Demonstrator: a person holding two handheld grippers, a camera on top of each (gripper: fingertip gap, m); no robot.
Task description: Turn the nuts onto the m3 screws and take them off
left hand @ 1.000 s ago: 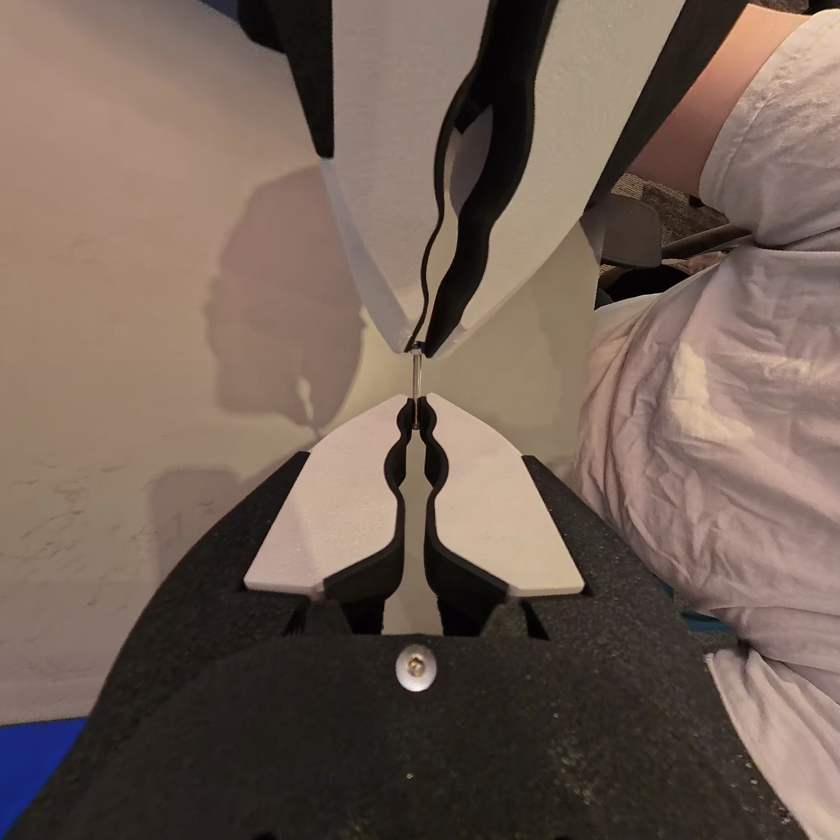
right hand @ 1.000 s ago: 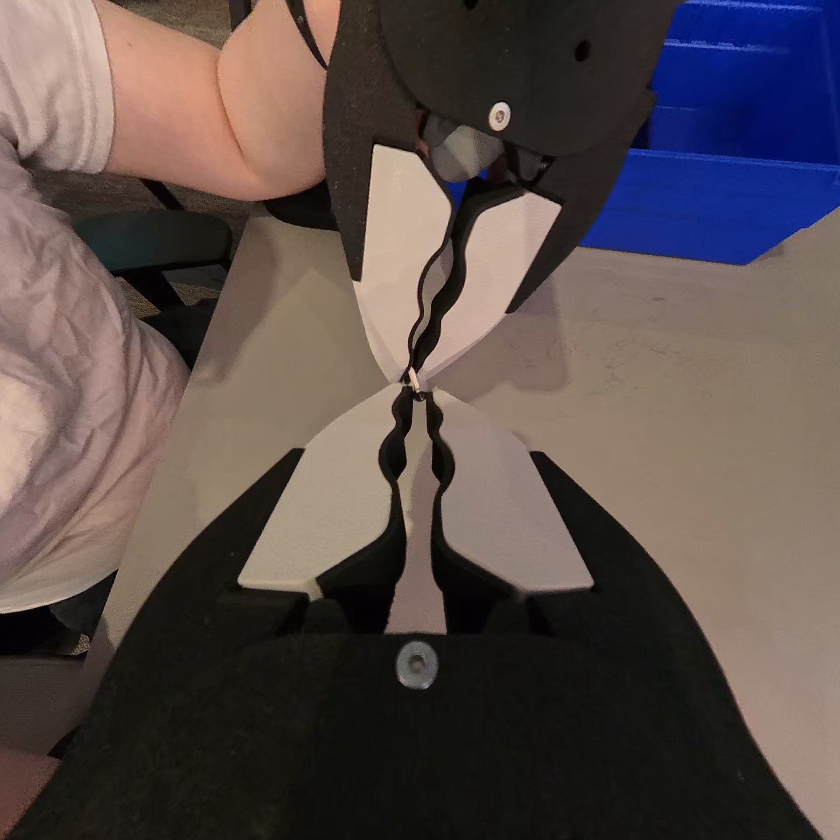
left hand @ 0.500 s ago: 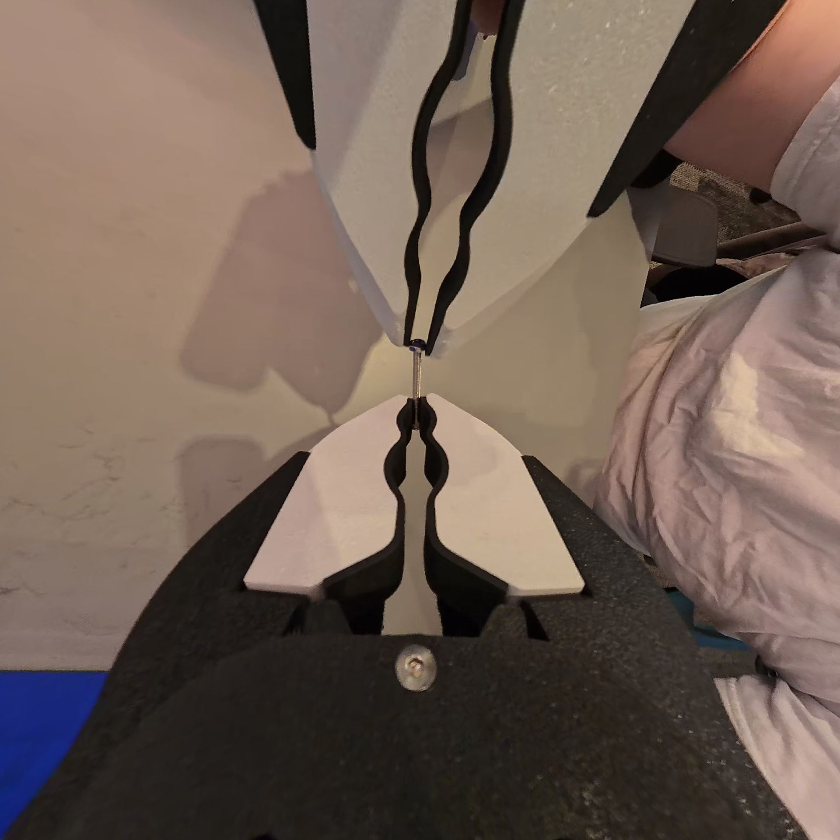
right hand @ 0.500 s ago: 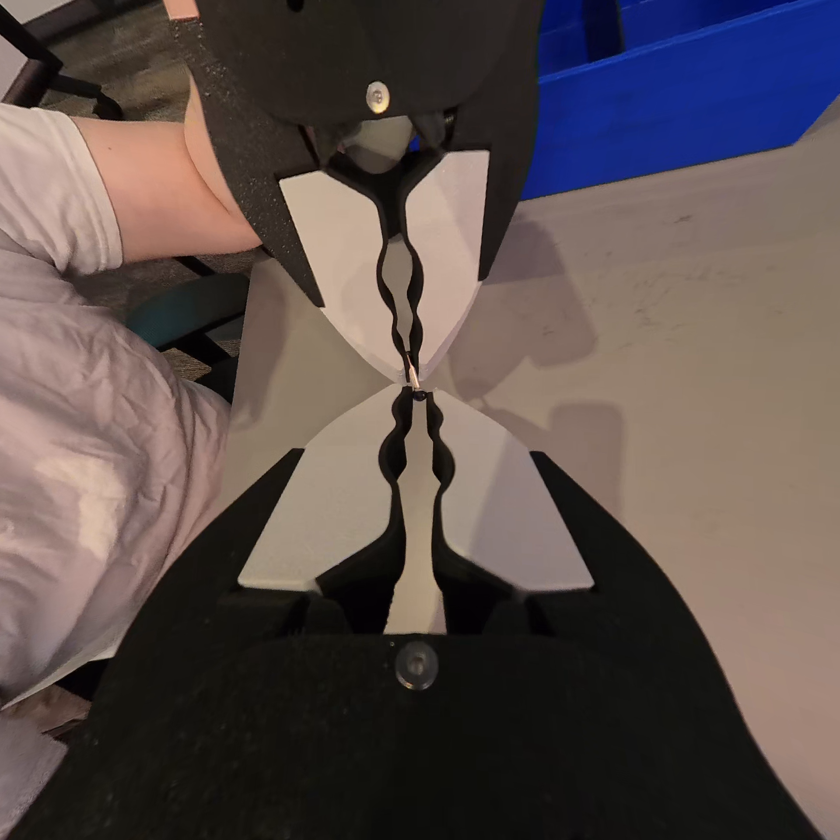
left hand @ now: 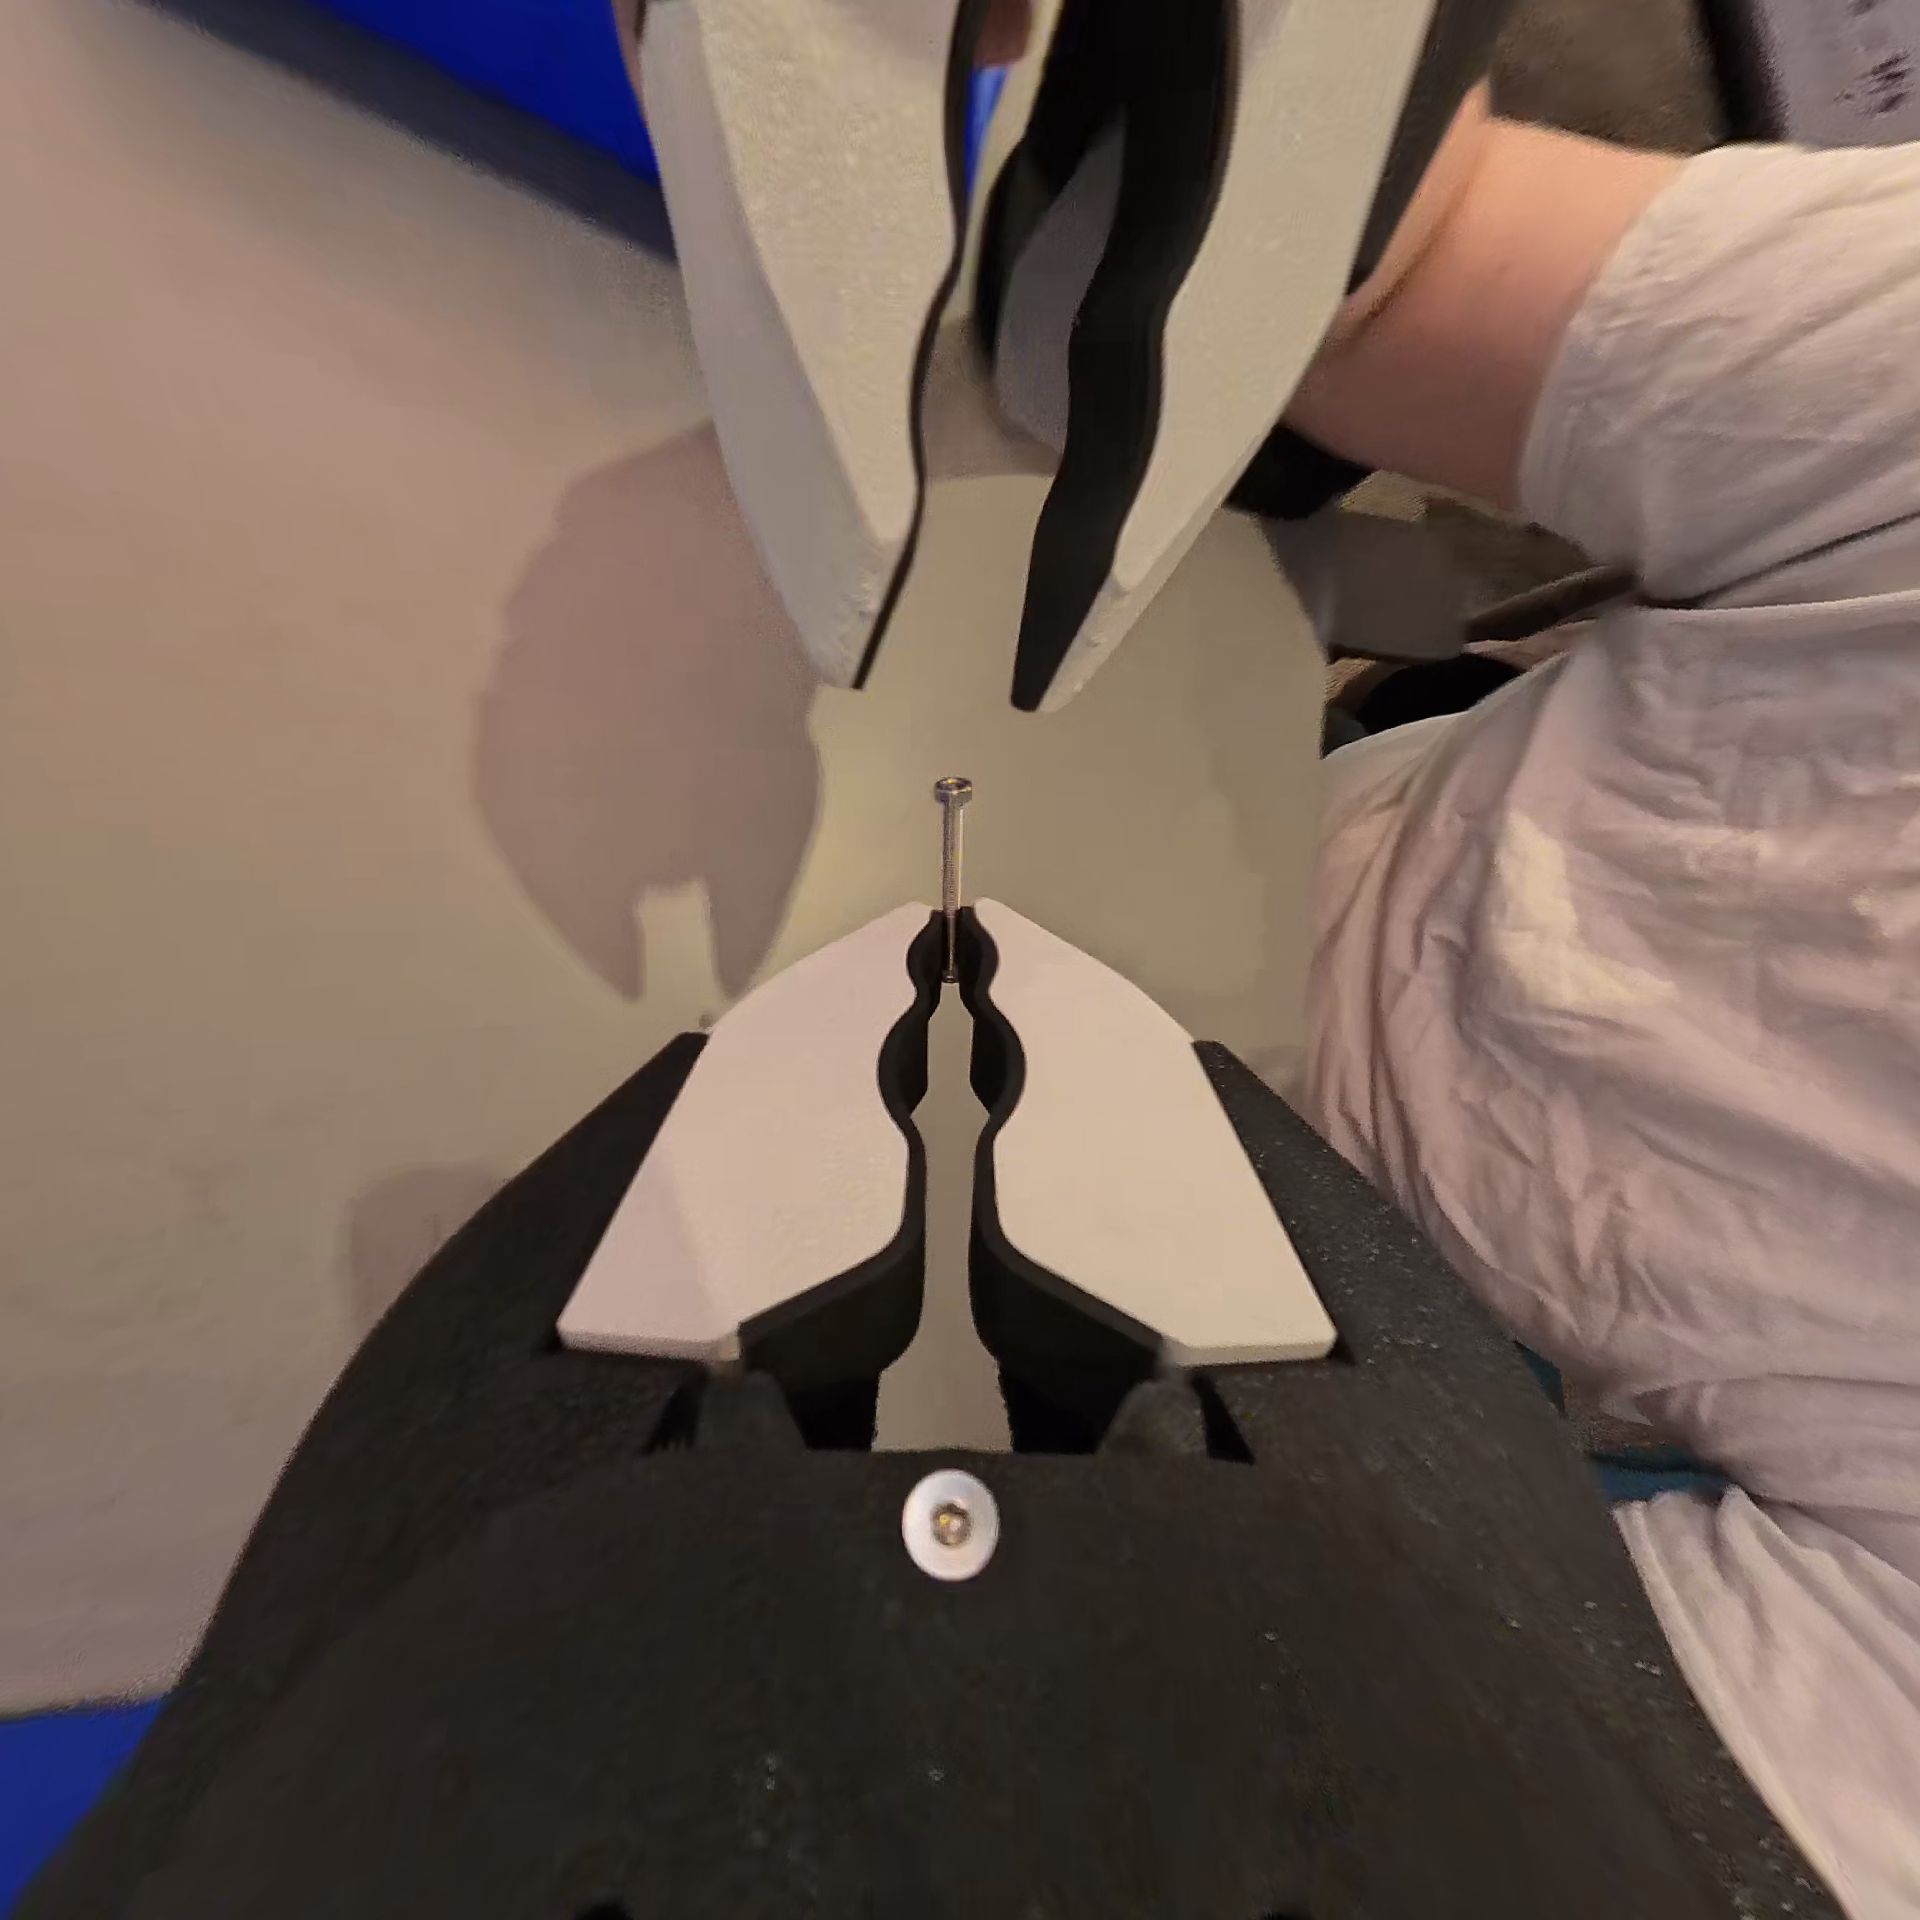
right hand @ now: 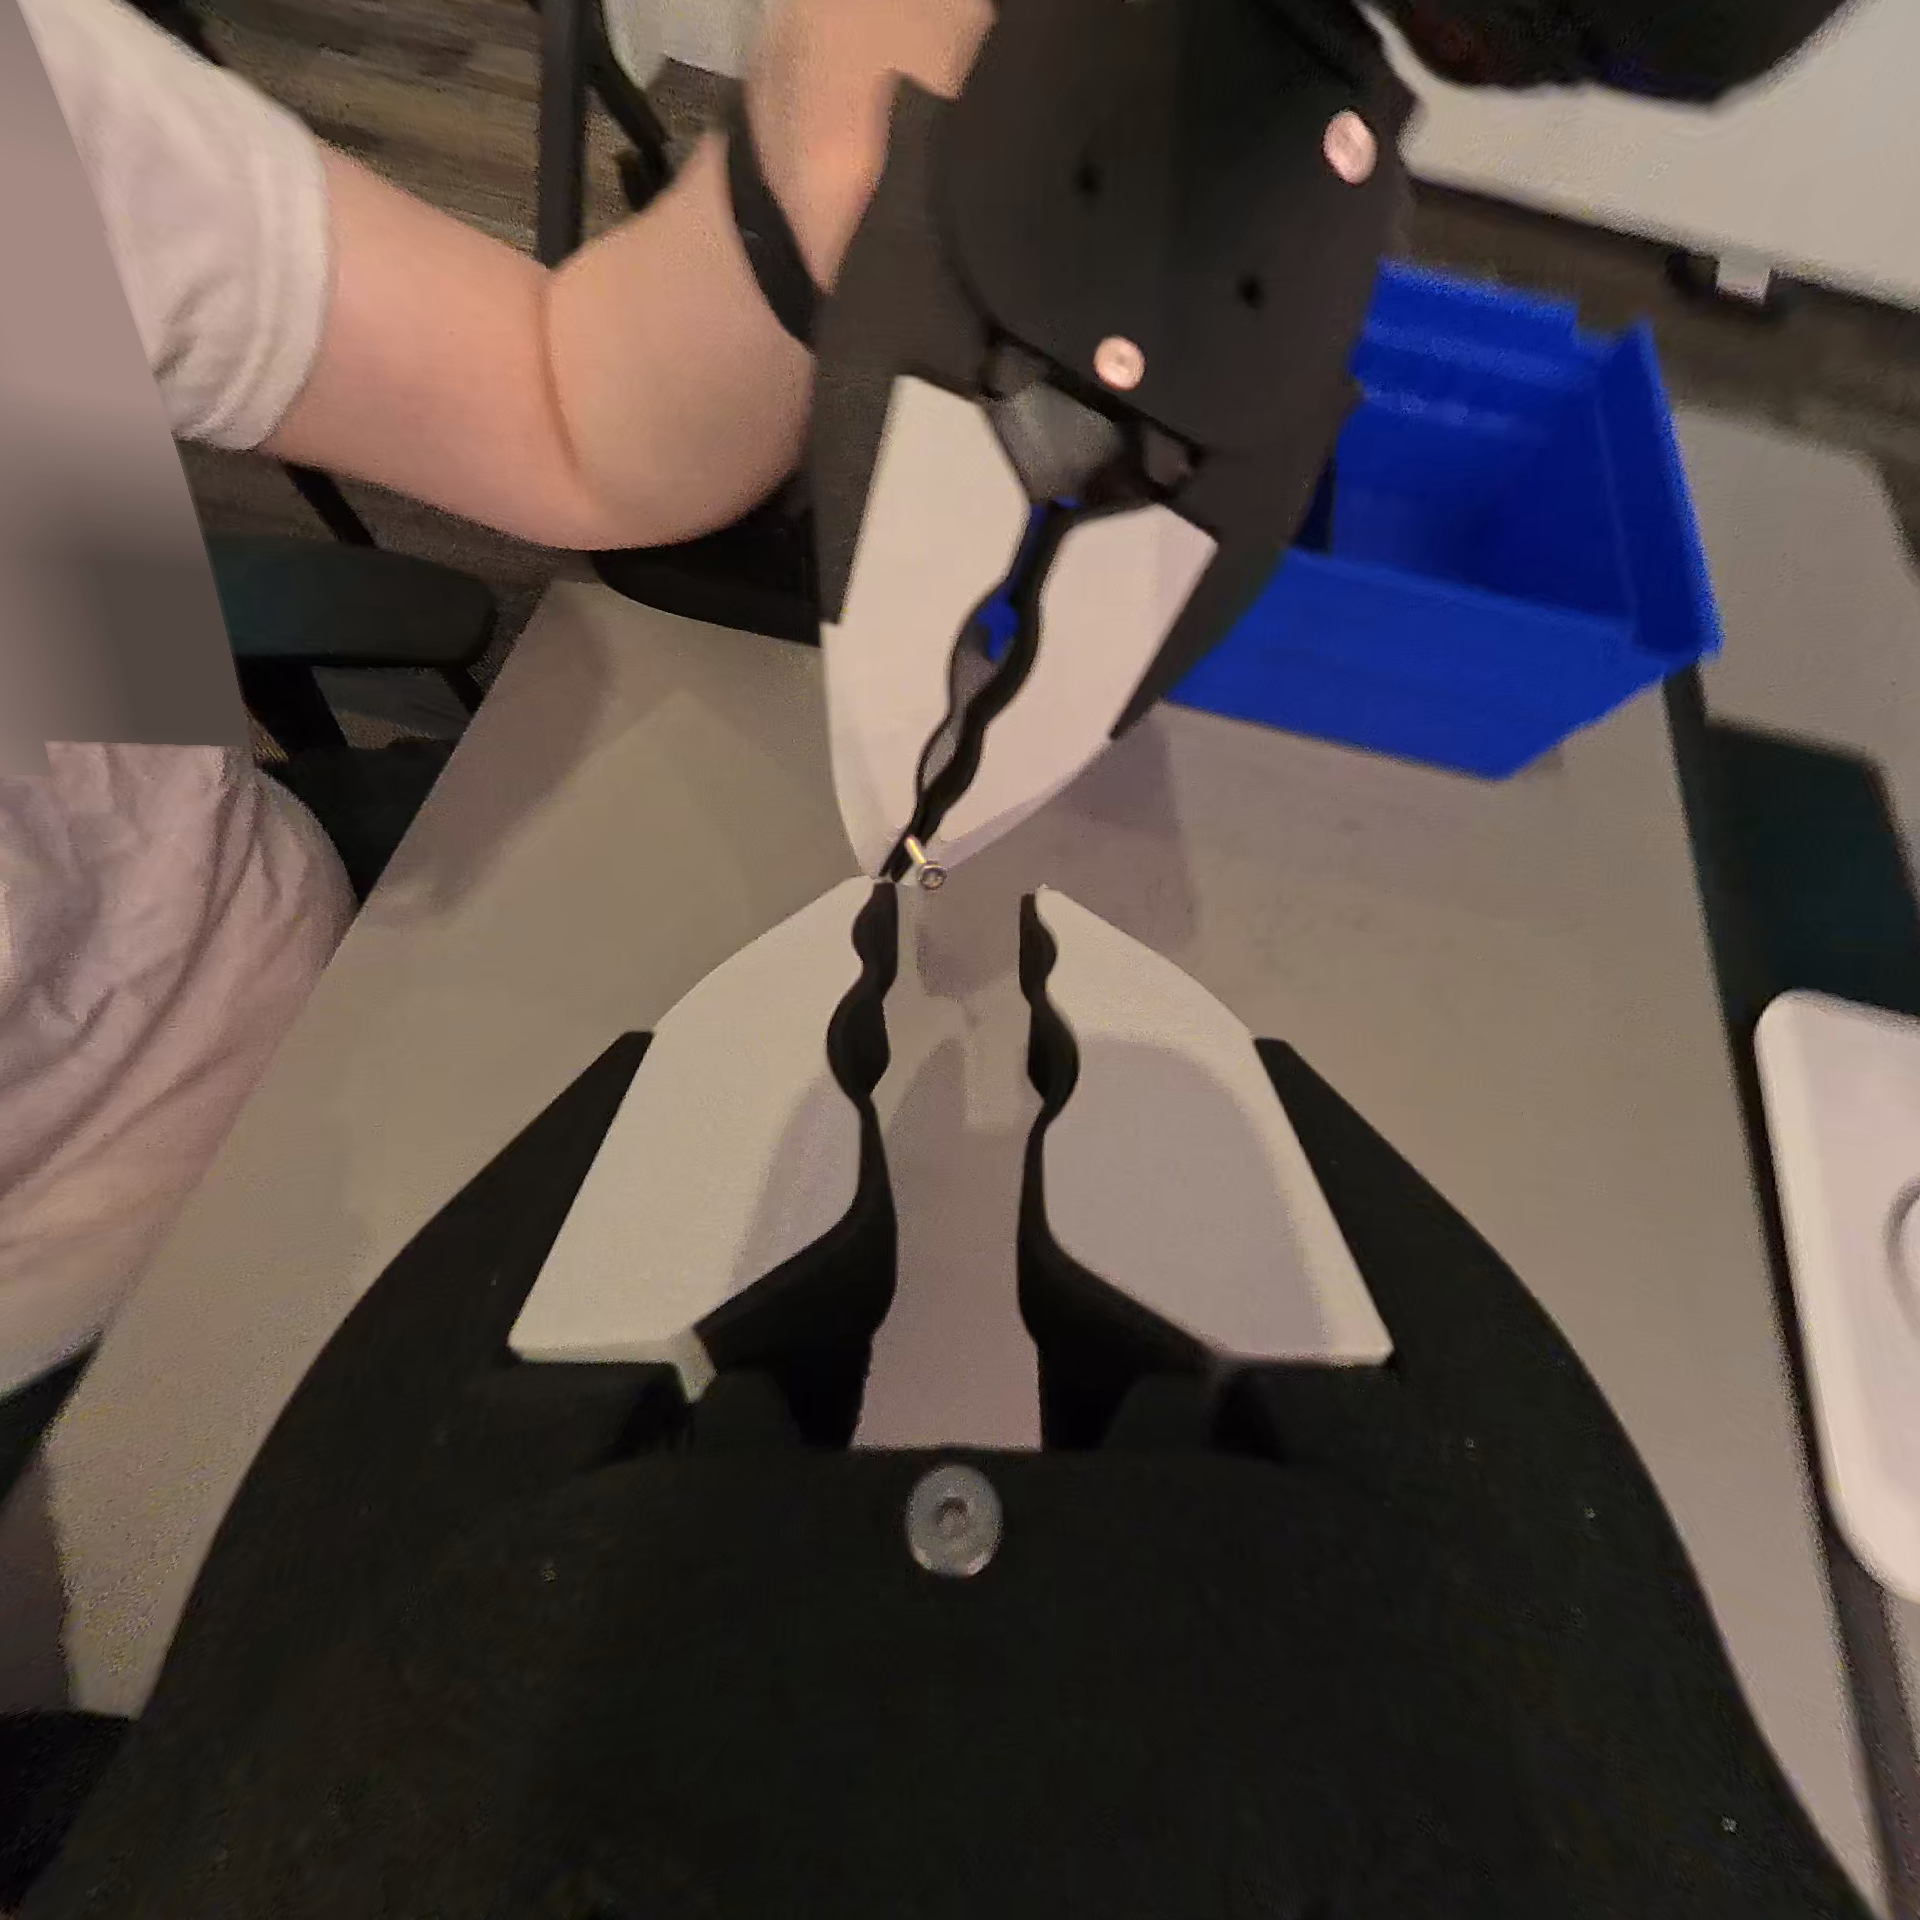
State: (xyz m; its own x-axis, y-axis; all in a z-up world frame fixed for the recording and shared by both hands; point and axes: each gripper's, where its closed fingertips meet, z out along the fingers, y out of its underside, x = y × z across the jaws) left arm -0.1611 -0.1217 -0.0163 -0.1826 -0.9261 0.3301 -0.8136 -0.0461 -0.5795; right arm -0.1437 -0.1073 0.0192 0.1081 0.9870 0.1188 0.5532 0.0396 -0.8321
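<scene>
In the left wrist view my left gripper is shut on the lower end of a thin silver M3 screw. The screw points straight out from the tips, and a small cap sits on its far end; I cannot tell if that is the head or a nut. My right gripper faces it from above, open, with its tips a short gap off the screw's end. In the right wrist view my right gripper is open and empty. The left gripper holds the screw just beyond the right gripper's left fingertip.
A beige table lies below both grippers. A blue bin stands at the far side. A white tray is at the right edge. The person's arm and white shirt are close on the side. Spacing between my two grippers at the tips: around 5 cm.
My right gripper was shut on the far end of the screw. It has opened and drawn back a little. My left gripper still holds the screw.
</scene>
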